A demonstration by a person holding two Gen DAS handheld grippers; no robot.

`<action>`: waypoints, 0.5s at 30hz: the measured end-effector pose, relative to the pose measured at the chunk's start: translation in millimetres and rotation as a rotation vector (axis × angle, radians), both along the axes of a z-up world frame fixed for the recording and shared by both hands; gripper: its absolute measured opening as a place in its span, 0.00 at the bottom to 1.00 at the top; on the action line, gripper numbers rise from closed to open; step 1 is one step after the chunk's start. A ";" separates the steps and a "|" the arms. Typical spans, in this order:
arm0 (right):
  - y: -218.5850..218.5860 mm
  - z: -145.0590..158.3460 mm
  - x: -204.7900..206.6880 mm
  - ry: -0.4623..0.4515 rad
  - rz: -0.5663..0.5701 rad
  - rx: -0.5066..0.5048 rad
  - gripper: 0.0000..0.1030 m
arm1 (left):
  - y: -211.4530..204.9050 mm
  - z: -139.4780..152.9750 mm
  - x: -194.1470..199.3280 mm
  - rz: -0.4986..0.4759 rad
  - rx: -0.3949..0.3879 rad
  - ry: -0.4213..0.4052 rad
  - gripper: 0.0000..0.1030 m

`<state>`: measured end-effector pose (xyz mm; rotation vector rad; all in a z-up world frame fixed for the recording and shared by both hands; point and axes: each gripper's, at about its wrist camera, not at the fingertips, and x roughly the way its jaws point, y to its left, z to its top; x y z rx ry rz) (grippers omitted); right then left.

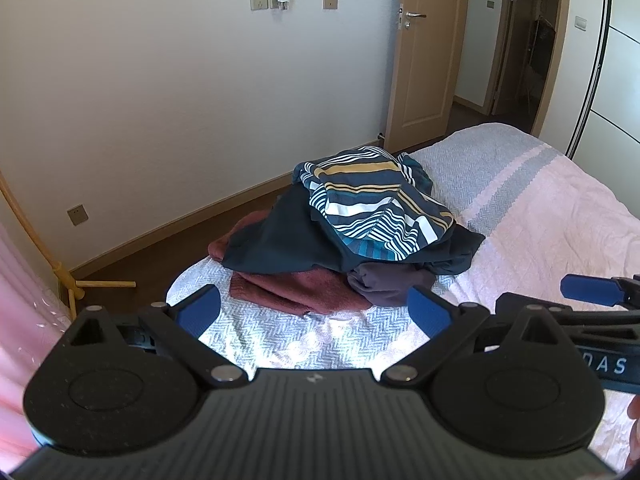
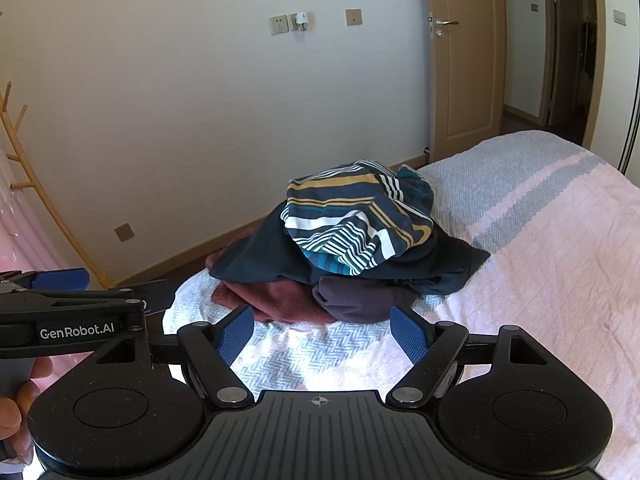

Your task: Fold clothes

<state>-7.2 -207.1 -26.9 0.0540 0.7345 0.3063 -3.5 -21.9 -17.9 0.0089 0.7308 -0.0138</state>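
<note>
Two empty claws hover over a bed, facing a heap of unfolded clothes.

The left claw (image 1: 314, 312) has its blue pads spread wide with nothing between them, and the right claw (image 2: 322, 334) beside it is spread the same way, also empty. Both point at the pile (image 1: 340, 240) lying near the bed's (image 1: 560, 220) left edge, just ahead of the pads and not touched by either. On top sits a crumpled striped shirt (image 1: 372, 204) in navy, white and yellow. Under it spreads a dark teal garment (image 1: 288, 240), then a maroon one (image 1: 296, 290) at the bottom left and a dark purple-grey one (image 1: 388, 284) at the bottom right. The bedspread is pink with grey herringbone bands. Behind stand a white wall (image 1: 160, 100) and a tan door (image 1: 424, 60). A hand (image 2: 16, 412) grips the left claw's handle.
</note>
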 end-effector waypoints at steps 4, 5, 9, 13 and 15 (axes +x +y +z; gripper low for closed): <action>-2.7 0.6 0.5 0.002 0.000 0.003 0.76 | -1.8 0.9 -0.3 -0.001 0.001 0.001 0.96; -3.0 0.7 0.5 0.002 0.000 0.003 0.76 | -2.3 0.8 -0.4 -0.001 0.001 0.002 0.96; -4.8 0.8 1.8 0.004 0.003 0.005 0.76 | -5.1 1.3 -1.1 0.001 0.003 0.005 0.96; -8.6 0.6 3.0 0.007 0.010 0.008 0.76 | -8.1 0.5 -1.9 0.009 0.004 0.010 0.96; -10.3 -0.2 3.9 0.011 0.014 0.009 0.76 | -10.0 0.3 -1.6 0.012 0.005 0.013 0.96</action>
